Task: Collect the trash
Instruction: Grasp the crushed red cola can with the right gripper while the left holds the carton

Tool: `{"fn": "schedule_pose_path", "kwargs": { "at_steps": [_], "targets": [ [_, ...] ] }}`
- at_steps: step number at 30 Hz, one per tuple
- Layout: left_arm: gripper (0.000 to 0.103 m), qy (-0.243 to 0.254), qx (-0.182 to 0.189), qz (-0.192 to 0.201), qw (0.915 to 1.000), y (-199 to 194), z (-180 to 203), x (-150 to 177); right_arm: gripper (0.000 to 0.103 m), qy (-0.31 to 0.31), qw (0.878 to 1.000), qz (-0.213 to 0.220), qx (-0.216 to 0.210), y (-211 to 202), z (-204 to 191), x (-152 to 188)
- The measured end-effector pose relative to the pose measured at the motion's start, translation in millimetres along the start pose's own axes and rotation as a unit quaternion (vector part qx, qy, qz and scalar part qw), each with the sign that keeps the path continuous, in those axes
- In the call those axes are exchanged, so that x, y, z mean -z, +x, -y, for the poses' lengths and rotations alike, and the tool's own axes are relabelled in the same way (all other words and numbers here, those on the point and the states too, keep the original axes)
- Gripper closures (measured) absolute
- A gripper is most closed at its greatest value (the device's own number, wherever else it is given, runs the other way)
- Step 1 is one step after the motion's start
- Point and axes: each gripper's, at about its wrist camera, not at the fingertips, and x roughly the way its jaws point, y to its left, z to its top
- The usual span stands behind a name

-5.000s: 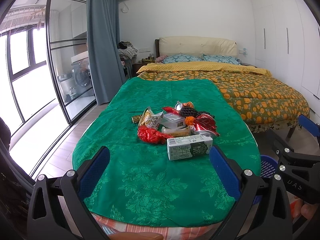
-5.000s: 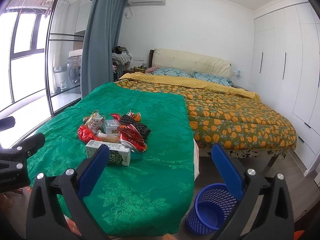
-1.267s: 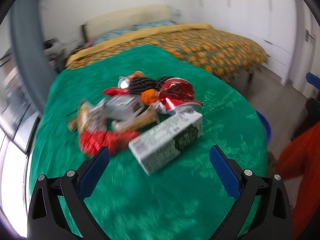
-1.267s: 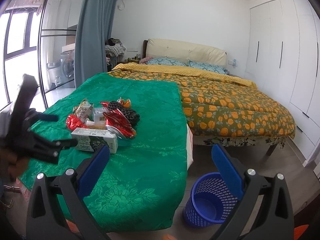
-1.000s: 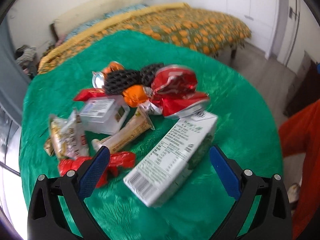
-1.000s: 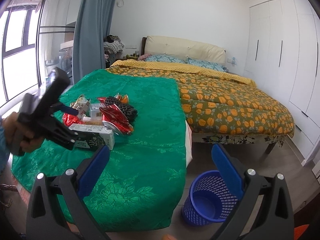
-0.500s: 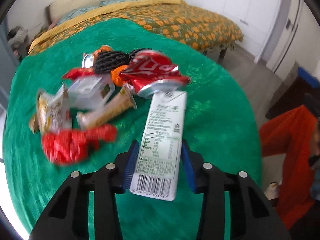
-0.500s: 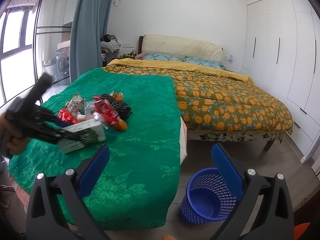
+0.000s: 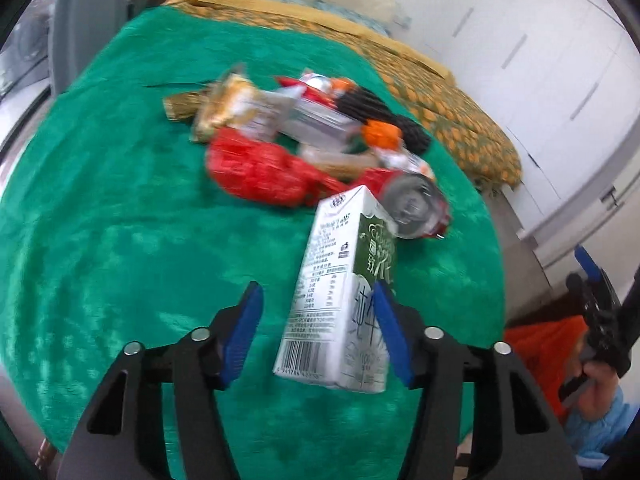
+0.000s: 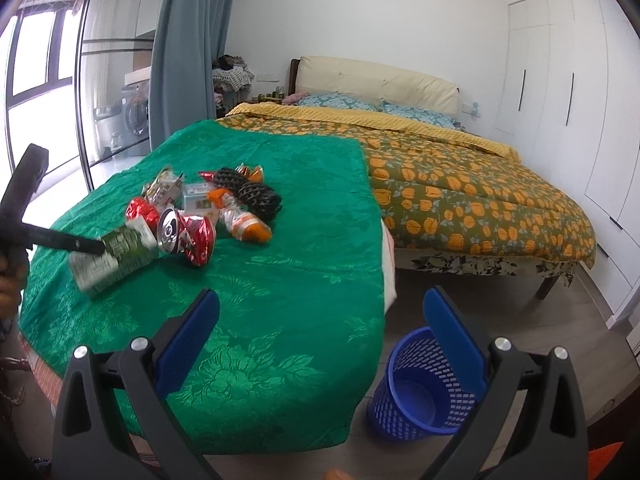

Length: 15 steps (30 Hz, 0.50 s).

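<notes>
A green and white milk carton (image 9: 344, 296) lies between the fingers of my left gripper (image 9: 316, 332). The right pad touches it, but a gap shows at the left pad, so I cannot tell whether the grip is closed. The carton (image 10: 114, 256) is tilted over the green table cloth (image 10: 280, 280), next to a crushed red can (image 10: 186, 234). The trash pile (image 9: 304, 136) holds red wrappers, a clear box and black netting. My right gripper (image 10: 320, 340) is open and empty above the table's near edge. A blue trash basket (image 10: 424, 384) stands on the floor to the right.
A bed with an orange-patterned quilt (image 10: 460, 188) runs along the table's far right side. White wardrobes (image 10: 568, 92) line the right wall. A grey curtain (image 10: 188, 48) and glass doors stand at the left. Bare floor lies around the basket.
My left gripper moved in from the table edge, closed around the carton and tilted it up off the cloth. In the last half second a gap opened at its left pad. My right gripper stayed open.
</notes>
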Motion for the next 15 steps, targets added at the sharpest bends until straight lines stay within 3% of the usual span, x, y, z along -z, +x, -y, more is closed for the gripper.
{"fn": "schedule_pose_path", "kwargs": {
  "at_steps": [6, 8, 12, 15],
  "targets": [
    [0.028, 0.008, -0.031, 0.013, 0.9994, -14, -8, 2, 0.005, -0.008, 1.000, -0.013, -0.005, 9, -9, 3],
    [0.013, 0.019, -0.021, 0.023, 0.9993, -20, -3, 2, 0.005, -0.011, 1.000, -0.015, -0.008, 10, -11, 4],
    [0.008, 0.084, -0.026, 0.024, 0.9958, -15, 29, 0, 0.005, -0.008, 0.999, -0.026, -0.026, 17, -13, 6],
    [0.008, 0.147, -0.073, 0.008, 0.9863, 4, 55, 2, 0.005, 0.000, 0.998, -0.041, -0.053, 26, -13, 5]
  ]
}}
